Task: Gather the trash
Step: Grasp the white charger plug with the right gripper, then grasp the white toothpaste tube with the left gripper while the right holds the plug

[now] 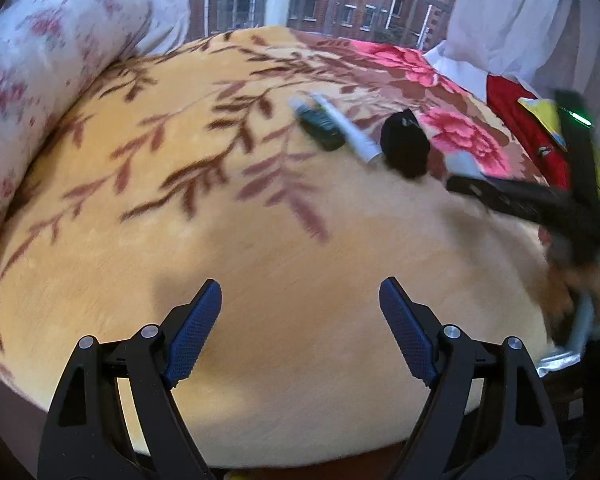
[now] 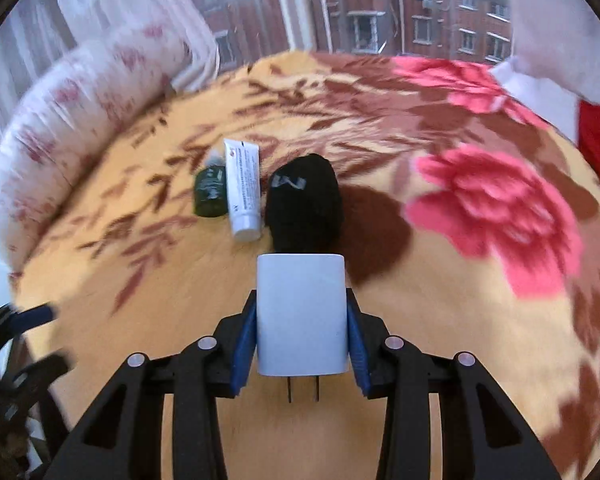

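- One item is judged to be in hand already: a white wall charger (image 2: pixel 302 314), smooth, boxy and round-edged, is clamped between the blue pads of the right gripper (image 2: pixel 302 320), with its two flat metal prongs pointing back toward the camera.
- The charger is held above the plush blanket (image 2: pixel 380 160), just short of the three items left lying there.
- Three items are left on the blanket in a close row: a small dark green bottle (image 2: pixel 209 194) with a pale cap, a white squeeze tube (image 2: pixel 243 190) with printed text and a round cap, and a black knitted sock-like bundle (image 2: pixel 305 208) bearing a pale mark.
- The tube lies just beside the bottle on one side and the black bundle on the other; whether they touch cannot be told.
- The left gripper (image 1: pixel 300 328) is seen with its fingers wide apart and nothing between them, above a bare stretch of blanket, well apart from the row.
- The blanket is seen as soft, fuzzy fabric, tan with brown leaf sprays and pink flowers; a rolled floral bolster (image 1: pixel 40 80) lies along its far left edge.
- No bin or bag is clearly visible, so the drop-off is judged still to be done.
- Red and yellow material (image 1: pixel 540 120) at the right edge is too blurred to identify.
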Available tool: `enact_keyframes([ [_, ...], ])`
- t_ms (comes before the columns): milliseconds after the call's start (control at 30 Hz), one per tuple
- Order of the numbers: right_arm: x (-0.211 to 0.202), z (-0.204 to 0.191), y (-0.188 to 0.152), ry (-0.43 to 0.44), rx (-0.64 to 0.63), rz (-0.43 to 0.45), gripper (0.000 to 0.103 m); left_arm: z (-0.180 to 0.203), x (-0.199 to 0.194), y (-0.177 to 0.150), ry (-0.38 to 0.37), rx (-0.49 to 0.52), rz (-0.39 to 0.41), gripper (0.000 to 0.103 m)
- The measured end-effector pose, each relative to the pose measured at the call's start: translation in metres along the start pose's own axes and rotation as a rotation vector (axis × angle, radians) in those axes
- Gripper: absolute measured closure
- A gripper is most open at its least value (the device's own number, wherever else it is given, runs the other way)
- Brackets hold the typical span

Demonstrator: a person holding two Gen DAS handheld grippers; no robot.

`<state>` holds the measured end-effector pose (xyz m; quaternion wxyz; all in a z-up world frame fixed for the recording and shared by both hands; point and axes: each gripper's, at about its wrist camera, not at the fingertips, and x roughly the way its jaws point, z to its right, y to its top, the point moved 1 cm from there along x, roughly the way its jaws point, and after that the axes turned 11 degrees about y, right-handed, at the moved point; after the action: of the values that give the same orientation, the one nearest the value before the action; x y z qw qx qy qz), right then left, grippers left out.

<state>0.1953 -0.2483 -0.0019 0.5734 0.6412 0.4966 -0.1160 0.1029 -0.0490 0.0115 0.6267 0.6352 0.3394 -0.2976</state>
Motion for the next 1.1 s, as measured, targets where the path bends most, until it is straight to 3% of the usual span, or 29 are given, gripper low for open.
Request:
enact_keyframes([
  [200,-0.058,0.01,-0.04,-0.01,0.059,0.098,0.063,0.059,0.021,0.043,0.017,0.004,0.014,0.024],
  [300,-0.075,0.019,-0.053,-0.007,0.087,0.126,0.063,0.079,0.047,0.071,0.018,-0.042,-0.028,0.024],
  [367,-0.083,0.025,-0.059,-0.018,0.094,0.142,0.063,0.085,0.063,0.086,0.011,-0.085,-0.053,0.024],
  [533,-0.09,0.04,-0.066,-0.014,0.116,0.163,0.063,0.09,0.107,0.122,0.077,-0.162,-0.088,0.023],
  [667,-0.085,0.045,-0.067,0.009,0.129,0.162,0.063,0.076,0.117,0.14,0.04,-0.25,-0.056,0.023],
  [733,-0.081,0.044,-0.066,0.018,0.125,0.157,0.063,0.067,0.122,0.145,0.043,-0.273,-0.061,0.023],
  [833,-0.079,0.04,-0.065,0.03,0.121,0.167,0.063,0.049,0.129,0.142,-0.02,-0.333,-0.091,0.023],
  [1100,-0.077,0.039,-0.065,0.05,0.128,0.168,0.063,0.032,0.119,0.111,-0.059,-0.37,-0.131,0.023],
])
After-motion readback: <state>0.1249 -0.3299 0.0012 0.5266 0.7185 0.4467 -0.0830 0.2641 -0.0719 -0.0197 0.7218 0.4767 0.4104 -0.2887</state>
